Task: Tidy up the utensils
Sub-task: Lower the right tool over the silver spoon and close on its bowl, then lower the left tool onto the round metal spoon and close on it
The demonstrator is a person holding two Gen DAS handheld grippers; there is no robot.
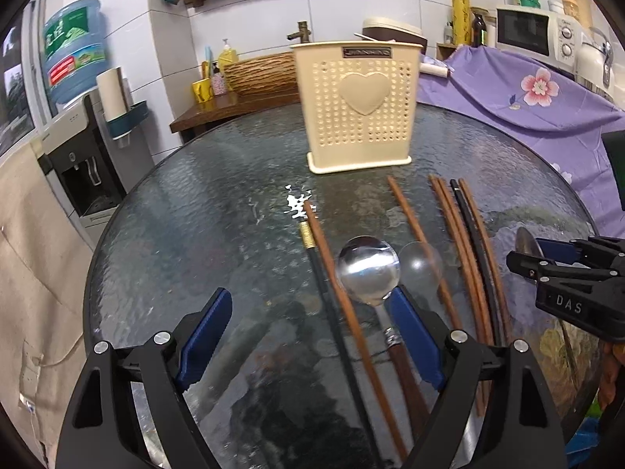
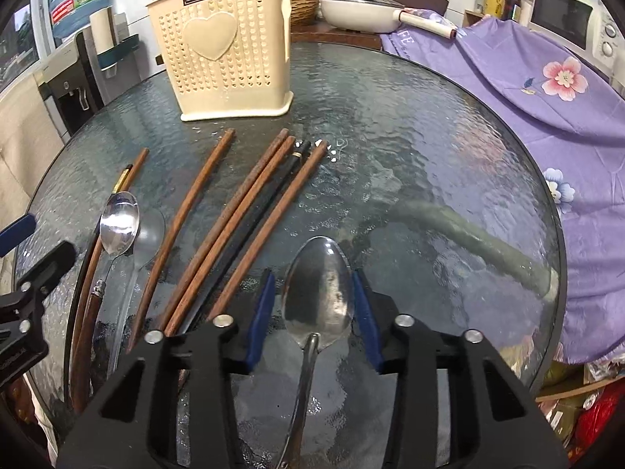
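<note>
While the right hand-held gripper (image 2: pixel 312 312) straddles a steel spoon (image 2: pixel 318 293), pads narrow beside the bowl but grip unconfirmed, the left hand-held gripper (image 1: pixel 308 336) hangs wide over chopsticks (image 1: pixel 343 305) and wood-handled spoon (image 1: pixel 369 269); caddy (image 1: pixel 357 105) stands behind on counter (image 1: pixel 195 234).

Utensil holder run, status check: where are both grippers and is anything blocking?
Left gripper open over chopsticks and wood-handled spoon. Right gripper straddling steel spoon, grip unconfirmed. Utensil holder empty-looking, path clear.
</note>
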